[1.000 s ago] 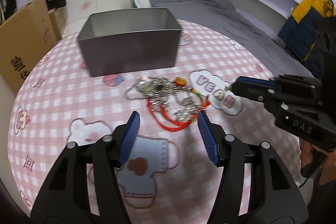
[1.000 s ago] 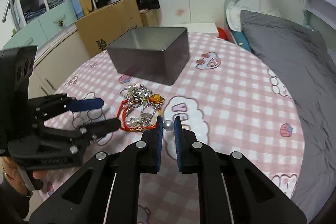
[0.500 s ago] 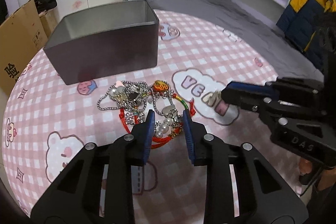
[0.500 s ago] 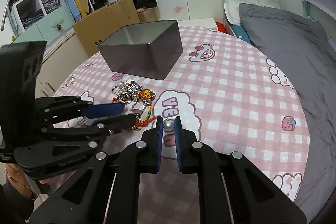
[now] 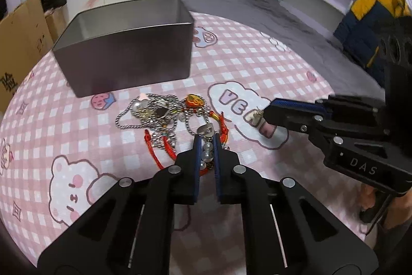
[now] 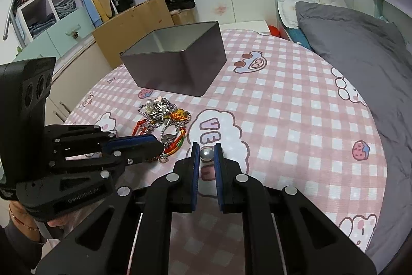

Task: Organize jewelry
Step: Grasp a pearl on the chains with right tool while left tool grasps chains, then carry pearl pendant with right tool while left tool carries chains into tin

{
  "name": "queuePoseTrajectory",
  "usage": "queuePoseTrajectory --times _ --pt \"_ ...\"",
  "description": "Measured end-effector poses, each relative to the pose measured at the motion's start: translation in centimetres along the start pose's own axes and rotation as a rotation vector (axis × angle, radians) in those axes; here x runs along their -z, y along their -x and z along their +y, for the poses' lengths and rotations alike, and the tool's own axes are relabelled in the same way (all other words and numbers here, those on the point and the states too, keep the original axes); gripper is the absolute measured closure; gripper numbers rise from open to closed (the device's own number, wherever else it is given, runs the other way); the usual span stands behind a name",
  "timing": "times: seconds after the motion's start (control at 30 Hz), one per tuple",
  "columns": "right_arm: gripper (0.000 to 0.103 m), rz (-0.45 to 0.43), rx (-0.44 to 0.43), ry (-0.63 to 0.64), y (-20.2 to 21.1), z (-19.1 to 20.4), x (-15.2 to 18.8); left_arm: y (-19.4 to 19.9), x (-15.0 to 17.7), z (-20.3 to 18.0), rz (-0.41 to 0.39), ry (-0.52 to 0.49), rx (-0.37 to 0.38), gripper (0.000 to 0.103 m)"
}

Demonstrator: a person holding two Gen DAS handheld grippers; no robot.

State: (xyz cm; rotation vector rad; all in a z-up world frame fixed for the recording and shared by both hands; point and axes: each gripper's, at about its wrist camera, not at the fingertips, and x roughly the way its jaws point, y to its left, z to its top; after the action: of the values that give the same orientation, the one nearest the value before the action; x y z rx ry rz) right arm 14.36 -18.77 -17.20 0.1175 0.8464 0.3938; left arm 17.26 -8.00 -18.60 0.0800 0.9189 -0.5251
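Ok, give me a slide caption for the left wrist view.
Left gripper shut on a pearl strand in the jewelry pile, open tin behind.

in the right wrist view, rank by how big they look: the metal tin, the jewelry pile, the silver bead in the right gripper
1. Metal tin, clearly the largest, though farthest from the camera.
2. Jewelry pile, partly hidden by the left gripper.
3. Silver bead, smallest, though nearest, pinched in the right gripper.
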Motion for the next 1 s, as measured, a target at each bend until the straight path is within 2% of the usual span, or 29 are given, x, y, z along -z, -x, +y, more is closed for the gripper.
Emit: queuePoseTrajectory --times 0.13,0.4,0.67,0.87,1.0 --pt "0.093 -0.010 -0.004 0.006 0.3 0.5 -0.2 1.7 -0.3 1.4 -0.028 0.057 0.059 0.094" --pt "0.093 -0.048 -0.012 0.032 1.5 2.2 -1.2 6.0 -1.3 3.3 -0.122 0.113 0.114 0.094" --pt "0.093 -0.095 -0.022 0.068 2.5 4.3 -3.3 10.3 -3.0 4.0 -0.231 0.106 0.139 0.094" --pt "0.093 -0.132 -0.037 0.093 2.9 5.6 -5.6 12.1 -4.7 4.6 -0.293 0.090 0.122 0.094" --pt "0.093 -0.157 -0.047 0.103 2.5 6.0 -7.8 12.5 -6.9 5.3 -0.322 0.076 0.104 0.094"
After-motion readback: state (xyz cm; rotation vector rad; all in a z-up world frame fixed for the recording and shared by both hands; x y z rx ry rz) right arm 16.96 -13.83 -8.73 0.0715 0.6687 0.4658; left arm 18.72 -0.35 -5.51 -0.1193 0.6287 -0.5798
